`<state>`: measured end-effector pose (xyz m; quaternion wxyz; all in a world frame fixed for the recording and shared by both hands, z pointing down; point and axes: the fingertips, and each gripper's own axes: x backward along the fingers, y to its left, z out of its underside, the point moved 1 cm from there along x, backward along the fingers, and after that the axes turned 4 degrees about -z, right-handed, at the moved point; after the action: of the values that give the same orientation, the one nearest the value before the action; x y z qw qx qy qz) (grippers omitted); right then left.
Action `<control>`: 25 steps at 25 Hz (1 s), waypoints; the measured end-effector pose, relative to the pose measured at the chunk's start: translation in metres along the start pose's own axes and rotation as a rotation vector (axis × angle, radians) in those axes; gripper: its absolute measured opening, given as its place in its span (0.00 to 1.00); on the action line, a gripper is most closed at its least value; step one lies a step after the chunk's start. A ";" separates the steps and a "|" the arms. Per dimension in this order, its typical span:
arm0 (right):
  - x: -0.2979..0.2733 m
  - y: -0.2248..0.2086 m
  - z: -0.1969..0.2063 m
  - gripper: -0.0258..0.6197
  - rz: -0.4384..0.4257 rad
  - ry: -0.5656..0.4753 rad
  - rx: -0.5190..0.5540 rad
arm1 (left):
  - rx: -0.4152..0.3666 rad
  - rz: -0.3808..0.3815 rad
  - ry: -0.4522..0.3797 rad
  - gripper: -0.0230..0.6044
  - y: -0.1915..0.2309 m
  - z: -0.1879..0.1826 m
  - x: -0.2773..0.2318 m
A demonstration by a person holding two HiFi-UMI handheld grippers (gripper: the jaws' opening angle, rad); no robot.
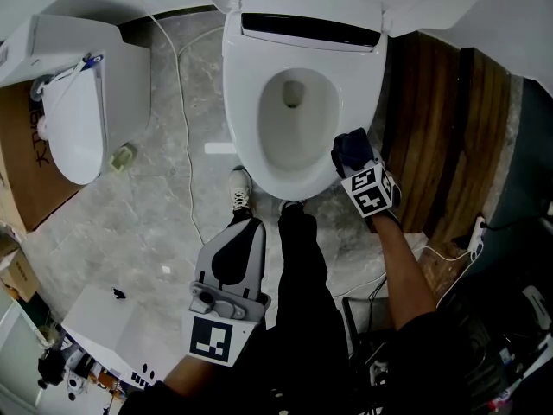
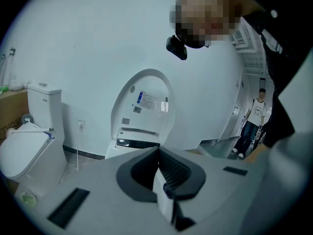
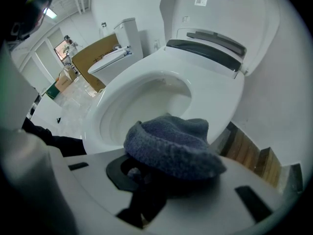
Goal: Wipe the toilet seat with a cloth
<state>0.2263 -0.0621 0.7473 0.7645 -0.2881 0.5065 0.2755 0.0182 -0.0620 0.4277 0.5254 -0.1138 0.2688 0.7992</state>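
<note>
Right tool (image 1: 358,166) clamping cloth (image 1: 350,148) (blue), at toilet seat (image 1: 250,128)

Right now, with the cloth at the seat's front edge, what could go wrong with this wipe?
1. The cloth is bunched in the right gripper, so it may wipe little of the seat per pass or pull loose into the bowl.
2. A cord trails on the floor by the shoe; stepping round could snag it.
</note>
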 end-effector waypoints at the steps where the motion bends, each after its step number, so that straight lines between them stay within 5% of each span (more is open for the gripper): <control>1: 0.000 0.003 0.002 0.19 -0.005 0.002 0.009 | 0.000 -0.001 0.000 0.05 0.000 0.001 0.000; 25: -0.009 0.096 0.036 0.19 -0.150 0.040 0.199 | -0.020 -0.046 -0.006 0.05 0.025 0.005 0.003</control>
<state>0.1769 0.0280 0.7517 0.7975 -0.2533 0.5236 0.1602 -0.0049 -0.0642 0.4378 0.5435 -0.1227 0.2567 0.7897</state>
